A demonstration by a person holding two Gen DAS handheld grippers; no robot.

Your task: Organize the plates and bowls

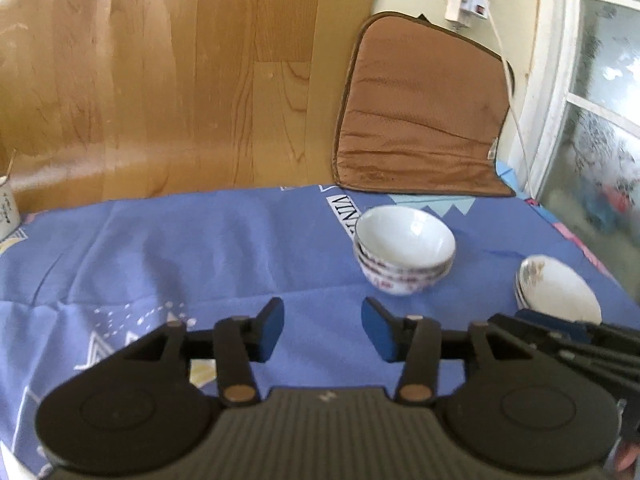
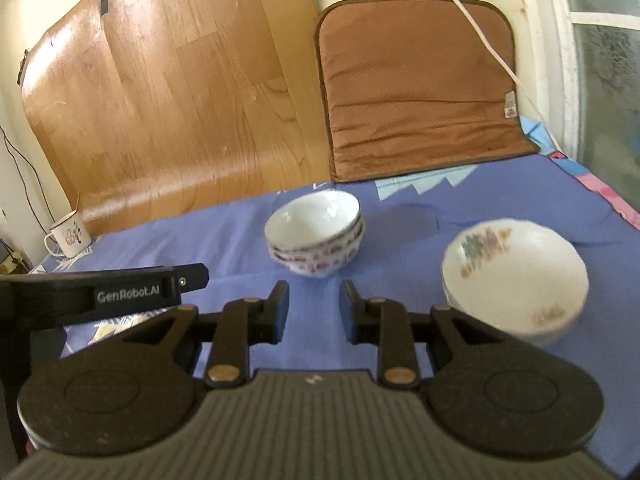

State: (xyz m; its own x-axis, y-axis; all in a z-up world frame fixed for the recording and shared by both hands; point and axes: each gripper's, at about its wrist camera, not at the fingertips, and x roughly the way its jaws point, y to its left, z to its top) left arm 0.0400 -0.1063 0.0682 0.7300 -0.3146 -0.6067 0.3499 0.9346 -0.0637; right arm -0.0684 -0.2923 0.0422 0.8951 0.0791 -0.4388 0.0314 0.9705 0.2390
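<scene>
Nearest the left wrist camera, the left gripper (image 1: 322, 330) hangs with its blue pads (image 1: 272, 330) moderately apart and nothing between them, above bare blue tablecloth (image 1: 160, 248). Just beyond it stands the stack of rice bowls (image 1: 403, 250), nested so they take one spot; to the right of that stack sits the stack of plates (image 1: 558, 288), partly hidden behind the right gripper (image 1: 560, 326) body. A brown cushion (image 1: 420, 120) leans on the wall behind the bowls.

From the right wrist, the right gripper (image 2: 314, 312) shows a narrower gap, also empty. The bowl stack (image 2: 316, 236) is just ahead, the floral plates (image 2: 516, 280) right of it, an enamel mug (image 2: 70, 236) far left of it. Nothing blocks either stack; sorting looks about done.
</scene>
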